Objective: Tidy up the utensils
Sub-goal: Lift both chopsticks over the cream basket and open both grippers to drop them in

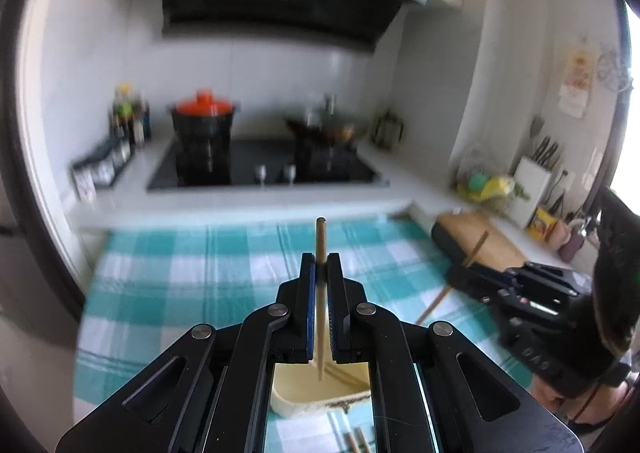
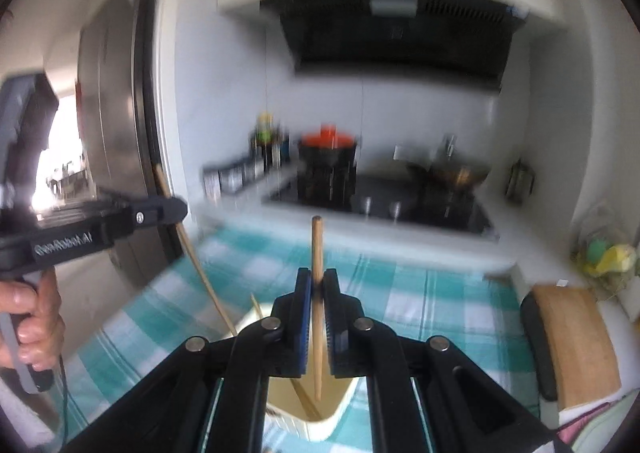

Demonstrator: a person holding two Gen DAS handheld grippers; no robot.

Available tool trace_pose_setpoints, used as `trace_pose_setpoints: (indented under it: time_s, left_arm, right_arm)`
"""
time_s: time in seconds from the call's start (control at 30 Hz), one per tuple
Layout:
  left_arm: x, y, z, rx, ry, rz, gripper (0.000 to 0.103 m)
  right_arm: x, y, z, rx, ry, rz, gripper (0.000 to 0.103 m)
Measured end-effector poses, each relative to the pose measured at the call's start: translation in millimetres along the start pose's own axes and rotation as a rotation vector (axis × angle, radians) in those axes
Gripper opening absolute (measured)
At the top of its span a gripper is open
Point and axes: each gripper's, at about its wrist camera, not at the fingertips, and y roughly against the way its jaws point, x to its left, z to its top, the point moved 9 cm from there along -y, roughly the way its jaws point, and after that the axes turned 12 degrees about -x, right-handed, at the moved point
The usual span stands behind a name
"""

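On the left, the left gripper (image 1: 321,265) has its fingers pinched on a single wooden chopstick (image 1: 320,277), which stands nearly upright between the blue pads. Its round top rises above the fingertips and its thin tip hangs over a cream utensil holder (image 1: 320,393) sitting on the teal-and-white checked cloth (image 1: 192,285). More chopsticks lie slanted inside that holder. In the right wrist view the same left gripper (image 2: 182,209) shows at the left edge, held by a person's hand (image 2: 28,313).

Further right, the right gripper (image 2: 317,279) is likewise clamped on its own wooden chopstick (image 2: 317,293), upright, with its lower tip over the open mouth of the cream holder (image 2: 320,413). From the left wrist camera this right gripper (image 1: 456,273) appears at the right side, its chopstick (image 1: 440,297) slanting across it above the cloth.

Beyond the cloth a black cooktop (image 1: 264,165) carries a black pot with an orange lid (image 1: 204,113). To the far right, a wooden cutting board (image 2: 576,341) rests beside the cloth. The background is blurred.
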Motion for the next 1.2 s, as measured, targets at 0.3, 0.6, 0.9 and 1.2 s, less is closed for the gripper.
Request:
trace_pose_setpoints:
  time_s: [0.3,0.6,0.9,1.2]
  left_arm:
    - [10.7,-62.2,-68.9,0.25,0.065,0.007,0.004]
    - [3.0,-7.1,-50.6,0.2,0.028,0.004,0.058]
    - [0.0,110.9,-146.7,0.325,-0.128,-0.022,0.083]
    - [42.0,139.9,-285.3,0.283,-0.019,0.14,0.083]
  right_arm:
    - [-12.4,-67.7,-64.8,0.269,-0.1,0.005,0.007]
    - [-17.4,-11.6,-30.3,0.137,-0.129,-0.014,0.035]
    - [-12.3,113.6,-84.0,0.164,0.031,-0.051,0.047]
    - [-14.7,166.4,-270.0,0.252,-0.068,-0.193,0.049]
